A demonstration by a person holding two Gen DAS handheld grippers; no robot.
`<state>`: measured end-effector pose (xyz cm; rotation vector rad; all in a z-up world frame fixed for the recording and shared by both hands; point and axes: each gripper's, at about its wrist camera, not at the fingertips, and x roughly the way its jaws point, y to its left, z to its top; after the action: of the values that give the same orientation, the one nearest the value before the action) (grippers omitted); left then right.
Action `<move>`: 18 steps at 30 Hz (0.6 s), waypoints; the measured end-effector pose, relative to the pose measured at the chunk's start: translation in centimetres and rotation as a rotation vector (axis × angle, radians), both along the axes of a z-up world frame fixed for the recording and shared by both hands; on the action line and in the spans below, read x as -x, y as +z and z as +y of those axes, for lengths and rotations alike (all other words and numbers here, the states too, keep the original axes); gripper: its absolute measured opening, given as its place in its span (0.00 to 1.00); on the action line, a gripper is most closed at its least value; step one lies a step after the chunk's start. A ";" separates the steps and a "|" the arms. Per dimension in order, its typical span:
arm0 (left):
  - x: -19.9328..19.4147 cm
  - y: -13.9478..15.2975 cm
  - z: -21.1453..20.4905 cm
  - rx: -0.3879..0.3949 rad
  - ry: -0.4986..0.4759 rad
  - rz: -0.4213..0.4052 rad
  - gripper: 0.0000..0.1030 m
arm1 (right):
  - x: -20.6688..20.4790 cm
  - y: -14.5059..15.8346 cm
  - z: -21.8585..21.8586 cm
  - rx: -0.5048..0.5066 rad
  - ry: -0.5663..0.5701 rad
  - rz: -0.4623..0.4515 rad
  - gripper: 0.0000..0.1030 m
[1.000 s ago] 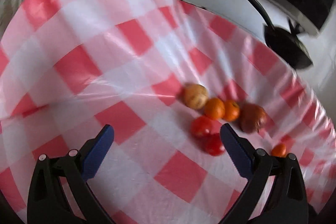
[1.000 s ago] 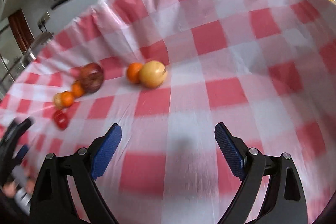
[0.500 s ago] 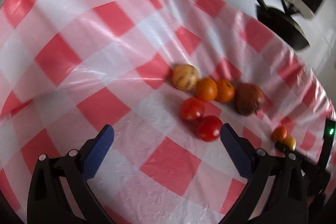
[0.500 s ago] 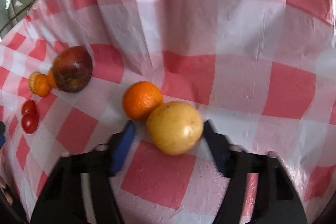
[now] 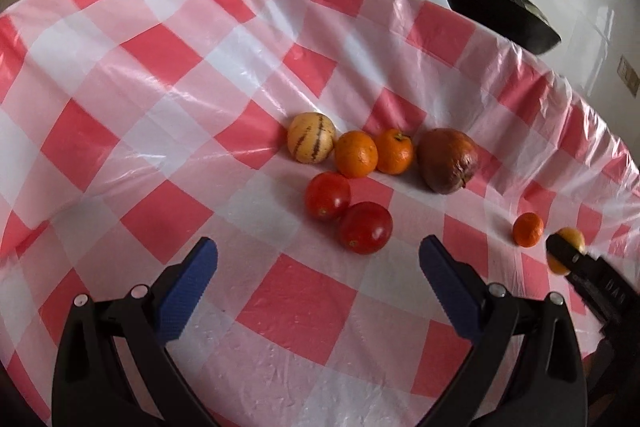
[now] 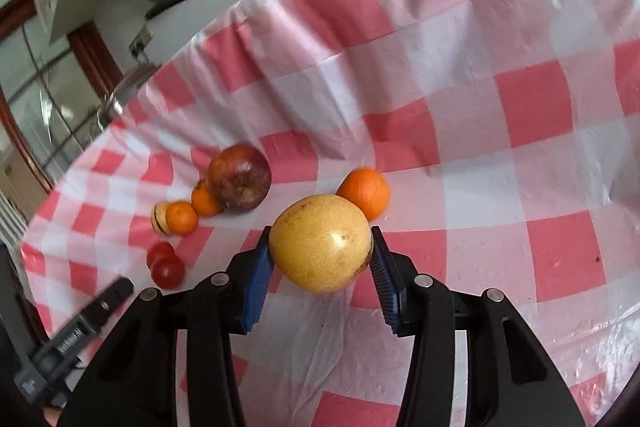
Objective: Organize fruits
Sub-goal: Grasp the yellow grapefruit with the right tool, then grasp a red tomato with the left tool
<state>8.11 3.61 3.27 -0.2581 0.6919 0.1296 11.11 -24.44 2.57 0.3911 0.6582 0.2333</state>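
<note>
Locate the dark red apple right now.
In the right wrist view the dark red apple sits left of centre on the checked tablecloth, touching an orange on its left.

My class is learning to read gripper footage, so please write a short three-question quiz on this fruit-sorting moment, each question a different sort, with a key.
1. True or false: the right gripper is shut on the round yellow fruit.
2. Multiple choice: in the left wrist view, what lies nearest ahead of the open left gripper?
A. the dark red apple
B. the two red tomatoes
C. the striped cream melon-like fruit
3. Fill in: right behind the held yellow fruit sits a small ____ on the red-and-white checked tablecloth.

Key: 1 true; 2 B; 3 orange.
</note>
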 end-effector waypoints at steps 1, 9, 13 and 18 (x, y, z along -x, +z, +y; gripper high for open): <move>-0.1 0.0 -0.4 -0.014 -0.010 0.003 0.98 | 0.3 -0.2 -0.7 -0.019 -0.007 0.002 0.45; -3.6 -1.0 -3.4 -0.067 -0.063 0.114 0.78 | -0.5 -0.2 -0.7 -0.045 -0.020 0.019 0.45; -6.4 -1.4 -3.7 -0.067 -0.034 0.157 0.68 | -0.3 -0.1 -0.7 -0.043 -0.016 0.017 0.45; -7.0 -1.9 -3.3 -0.066 -0.058 0.171 0.37 | -0.3 -0.2 -0.7 -0.047 -0.012 0.020 0.45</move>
<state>15.15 0.31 1.39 -0.1643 0.8627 0.1196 11.37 -25.13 2.34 0.4425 0.6712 0.2344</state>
